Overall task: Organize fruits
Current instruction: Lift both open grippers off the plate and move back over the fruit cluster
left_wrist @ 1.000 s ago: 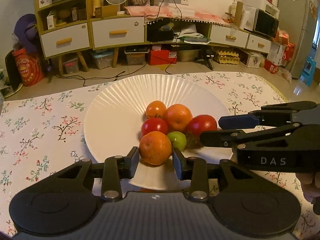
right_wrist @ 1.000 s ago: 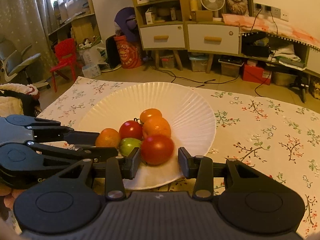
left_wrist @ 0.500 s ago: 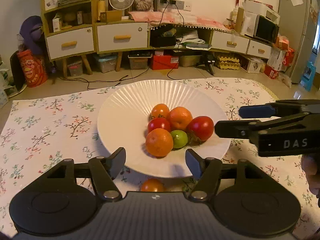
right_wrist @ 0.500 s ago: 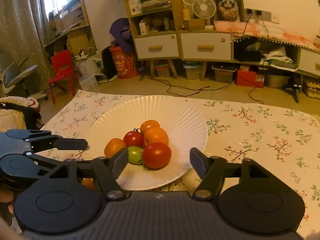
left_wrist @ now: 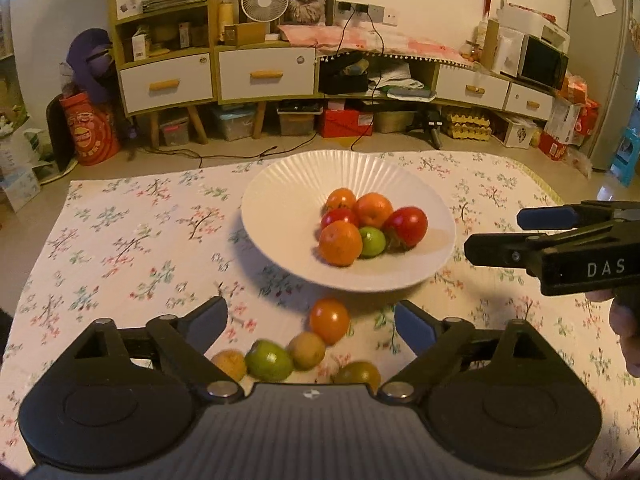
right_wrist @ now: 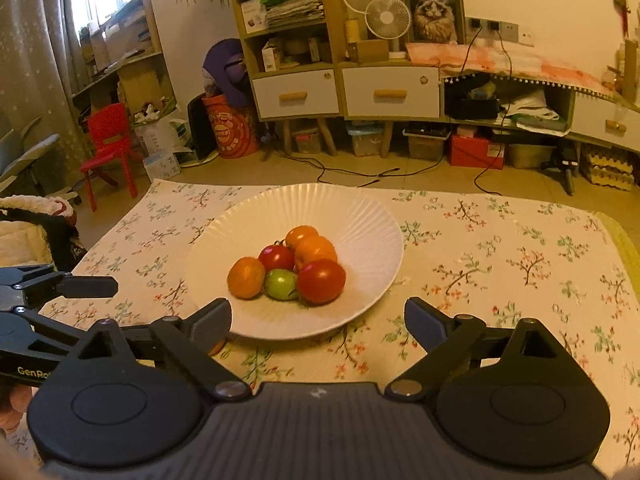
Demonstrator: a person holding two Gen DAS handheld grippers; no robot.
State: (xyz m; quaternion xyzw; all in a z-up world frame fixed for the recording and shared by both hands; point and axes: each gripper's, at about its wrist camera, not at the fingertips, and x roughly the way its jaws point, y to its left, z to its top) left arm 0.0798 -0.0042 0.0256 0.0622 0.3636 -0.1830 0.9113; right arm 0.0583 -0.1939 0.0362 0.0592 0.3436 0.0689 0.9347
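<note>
A white ribbed plate (left_wrist: 280, 200) (right_wrist: 368, 220) on the floral tablecloth holds several fruits: oranges, red tomatoes and a green fruit (left_wrist: 372, 242) (right_wrist: 281, 284). More loose fruit lies on the cloth in front of the plate: an orange tomato (left_wrist: 329, 320), a green fruit (left_wrist: 268, 361), a brown kiwi (left_wrist: 307, 351) and others partly hidden by my gripper body. My left gripper (left_wrist: 310, 326) is open and empty, above the loose fruit. My right gripper (right_wrist: 318, 326) is open and empty, at the plate's near rim. It also shows from the side in the left wrist view (left_wrist: 496, 236).
The tablecloth (left_wrist: 120, 240) covers the table; its far edge meets the floor. Cabinets with drawers (left_wrist: 264, 76), boxes and a red chair (right_wrist: 106, 152) stand beyond the table. The left gripper shows at the left edge of the right wrist view (right_wrist: 88, 286).
Both grippers opened, let go of the orange and the red tomato on the plate, and drew back and up. Loose fruit in front of the plate came into view.
</note>
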